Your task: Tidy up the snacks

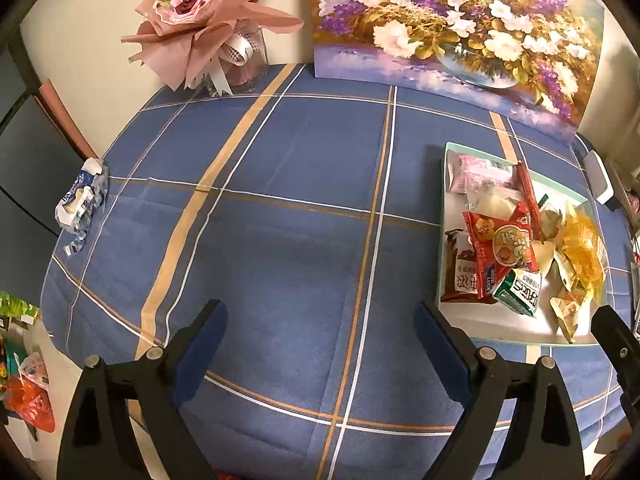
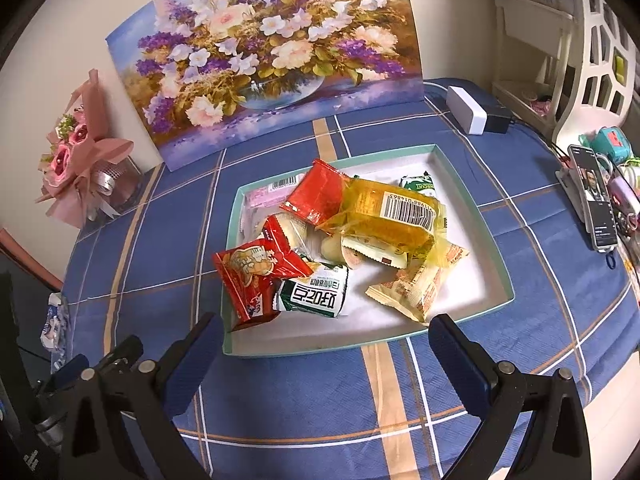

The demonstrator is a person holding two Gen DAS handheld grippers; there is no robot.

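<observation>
Right wrist view, bright crinkled snack packets (image 2: 320, 240) heaped in shallow tray (image 2: 472, 204), both grippers spread, empty.

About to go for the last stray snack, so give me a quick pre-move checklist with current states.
1. Left tongs open and empty: ok.
2. Right tongs open and empty: ok.
3. Stray blue-white packet lies at the table's left edge, outside the tray: not ok, still to collect.
4. Blue checked tablecloth between the left tongs and the packet is bare: ok.
5. Snacks inside the tray: red packet overhangs the near-left rim: not ok.
6. Bouquet stands far behind the packet: ok.
</observation>
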